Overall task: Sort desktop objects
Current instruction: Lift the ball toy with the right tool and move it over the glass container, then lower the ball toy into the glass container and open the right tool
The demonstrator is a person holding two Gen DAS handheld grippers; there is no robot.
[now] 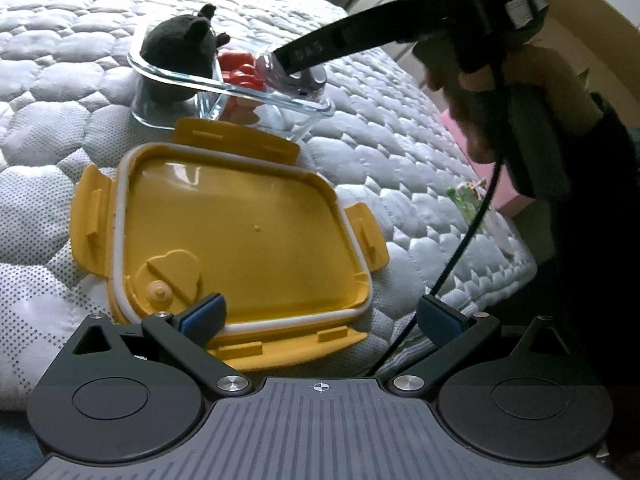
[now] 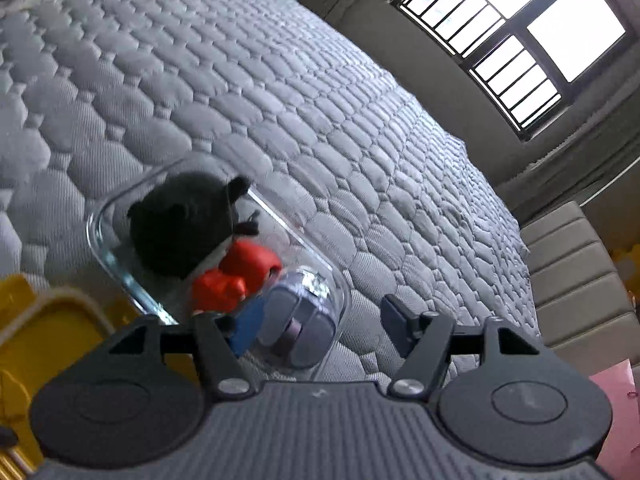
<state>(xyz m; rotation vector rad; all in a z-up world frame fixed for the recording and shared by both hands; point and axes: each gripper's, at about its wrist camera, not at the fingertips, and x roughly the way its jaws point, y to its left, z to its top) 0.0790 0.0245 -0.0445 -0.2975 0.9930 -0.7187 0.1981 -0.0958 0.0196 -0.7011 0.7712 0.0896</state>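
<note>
A clear glass container stands on the quilted mattress. It holds a dark plush toy, a red toy and a grey mouse-like object. Its yellow lid lies upside down in front of it. My left gripper is open and empty, its jaws straddling the lid's near edge. My right gripper is open right over the grey object in the container; its left pad sits beside the object. The plush and red toy lie beyond.
The mattress edge drops off at the right. A small green item lies near that edge, with a pink box beyond. A window and a padded bench stand behind the bed.
</note>
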